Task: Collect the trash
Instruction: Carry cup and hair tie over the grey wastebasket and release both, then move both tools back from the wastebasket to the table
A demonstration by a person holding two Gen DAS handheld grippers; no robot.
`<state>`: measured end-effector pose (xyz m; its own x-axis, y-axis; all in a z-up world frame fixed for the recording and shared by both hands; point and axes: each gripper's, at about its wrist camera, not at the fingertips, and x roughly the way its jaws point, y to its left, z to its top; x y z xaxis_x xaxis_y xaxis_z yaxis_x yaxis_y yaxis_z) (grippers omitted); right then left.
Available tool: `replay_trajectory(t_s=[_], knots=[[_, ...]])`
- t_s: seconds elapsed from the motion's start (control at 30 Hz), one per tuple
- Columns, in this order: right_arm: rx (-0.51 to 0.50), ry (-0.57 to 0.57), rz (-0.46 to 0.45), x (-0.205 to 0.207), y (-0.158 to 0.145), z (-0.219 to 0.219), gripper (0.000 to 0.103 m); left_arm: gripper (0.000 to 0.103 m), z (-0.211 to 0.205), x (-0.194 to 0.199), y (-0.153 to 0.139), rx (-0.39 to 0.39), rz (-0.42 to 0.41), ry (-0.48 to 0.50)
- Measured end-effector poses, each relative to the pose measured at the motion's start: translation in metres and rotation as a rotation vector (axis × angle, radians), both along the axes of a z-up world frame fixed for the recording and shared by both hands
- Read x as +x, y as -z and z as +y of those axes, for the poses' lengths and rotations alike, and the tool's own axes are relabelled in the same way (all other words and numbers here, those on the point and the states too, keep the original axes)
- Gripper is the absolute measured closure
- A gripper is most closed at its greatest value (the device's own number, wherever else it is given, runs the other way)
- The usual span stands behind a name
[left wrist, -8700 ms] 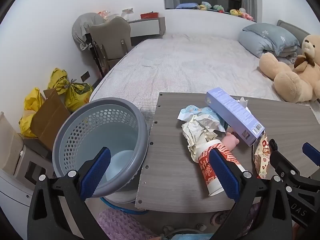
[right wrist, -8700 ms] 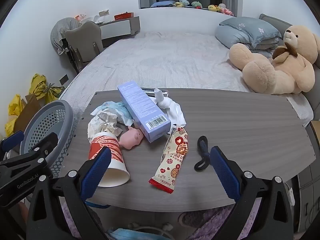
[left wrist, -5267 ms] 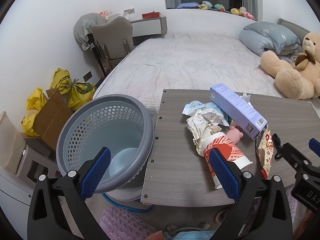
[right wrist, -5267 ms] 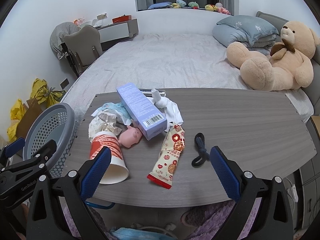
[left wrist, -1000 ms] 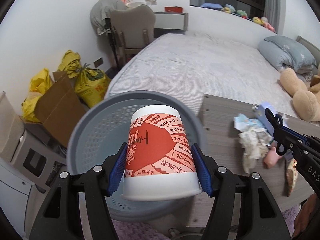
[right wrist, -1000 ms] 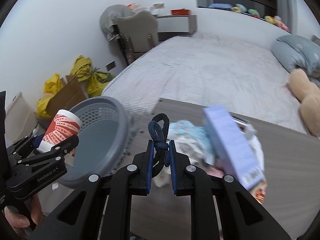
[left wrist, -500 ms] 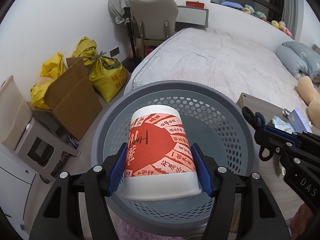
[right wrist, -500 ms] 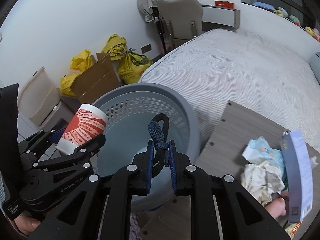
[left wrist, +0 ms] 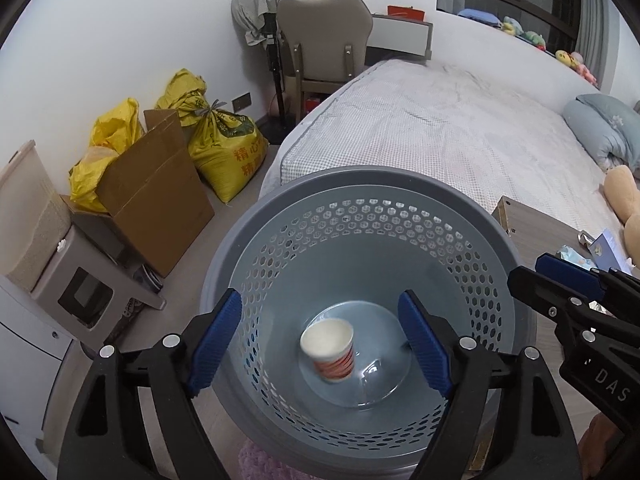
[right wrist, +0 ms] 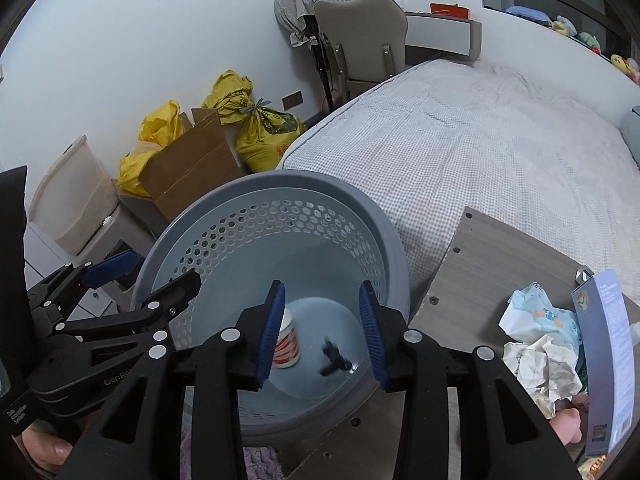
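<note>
Both grippers hover over the grey perforated trash basket [left wrist: 360,184], which also shows in the right wrist view [right wrist: 384,216]. My left gripper [left wrist: 320,340] is open and empty. The red and white paper cup [left wrist: 329,350] lies on the basket floor; it also shows in the right wrist view [right wrist: 286,344]. My right gripper [right wrist: 322,332] is open and empty. The dark blue hair tie [right wrist: 334,356] is blurred, low inside the basket. On the wooden table [right wrist: 488,264] stay crumpled paper [right wrist: 540,364], a blue-white wrapper [right wrist: 536,312] and a purple box [right wrist: 608,360].
A cardboard box [left wrist: 160,188] and yellow bags [left wrist: 224,140] stand by the wall left of the basket. A low plastic cabinet [left wrist: 48,256] is at far left. A bed [left wrist: 440,128] lies behind the basket, a chair [left wrist: 324,36] beyond it.
Both grippers have opened over the basket. The cup has dropped from my left gripper to the basket floor, and the hair tie has left my right gripper and fallen in.
</note>
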<state>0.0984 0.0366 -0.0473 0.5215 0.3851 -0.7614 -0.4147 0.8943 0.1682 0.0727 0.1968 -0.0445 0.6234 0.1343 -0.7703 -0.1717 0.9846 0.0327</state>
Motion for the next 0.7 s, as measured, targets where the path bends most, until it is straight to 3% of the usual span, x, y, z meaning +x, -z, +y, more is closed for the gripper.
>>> replay_trajectory(t_s=[0.7], knots=[[-0.004,0.007,-0.007,-0.008,0.000,-0.002,0.059,0.012,0.004,-0.012,-0.006,0.019,-0.022,-0.047]])
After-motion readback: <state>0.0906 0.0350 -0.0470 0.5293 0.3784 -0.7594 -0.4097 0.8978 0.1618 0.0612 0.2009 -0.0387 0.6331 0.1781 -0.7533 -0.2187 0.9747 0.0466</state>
